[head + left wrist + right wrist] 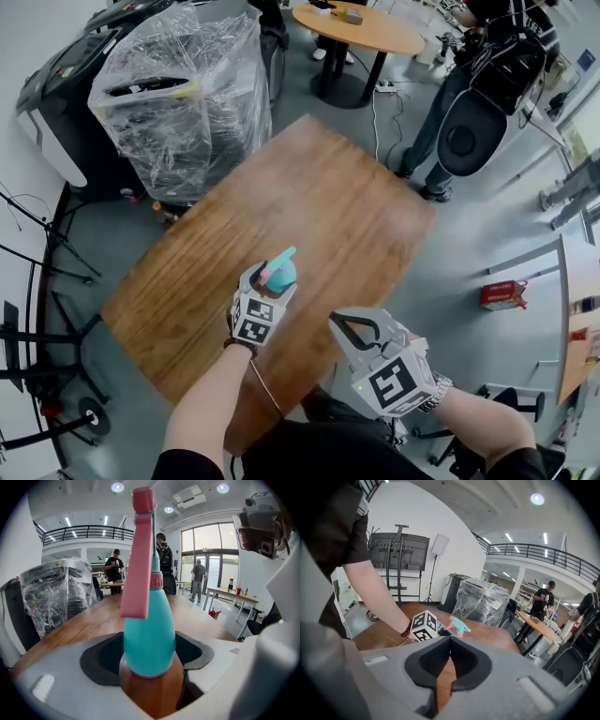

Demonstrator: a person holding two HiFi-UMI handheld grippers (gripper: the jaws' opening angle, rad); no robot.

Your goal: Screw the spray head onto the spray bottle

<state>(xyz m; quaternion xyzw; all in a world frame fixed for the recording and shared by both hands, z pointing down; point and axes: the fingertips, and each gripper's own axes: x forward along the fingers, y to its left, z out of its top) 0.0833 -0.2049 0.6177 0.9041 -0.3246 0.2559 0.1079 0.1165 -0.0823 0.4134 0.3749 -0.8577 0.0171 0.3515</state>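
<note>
The left gripper [270,281] is holding the bottle [150,639] by its teal belly, jaws spread wide around it, low over the near part of the worktop [328,206]. I cannot tell whether the base is resting on the wood. The bottle's long axis is running close to upright, base down. The head [138,573] is sitting on top with its pink trigger facing back toward that gripper. To the right, the right gripper [449,641] is hanging back with jaws closed on nothing. For a good tightening, I'd judge it should open, take the pink collar [156,580], and turn about that upright axis while the left is keeping the bottle steady.
</note>
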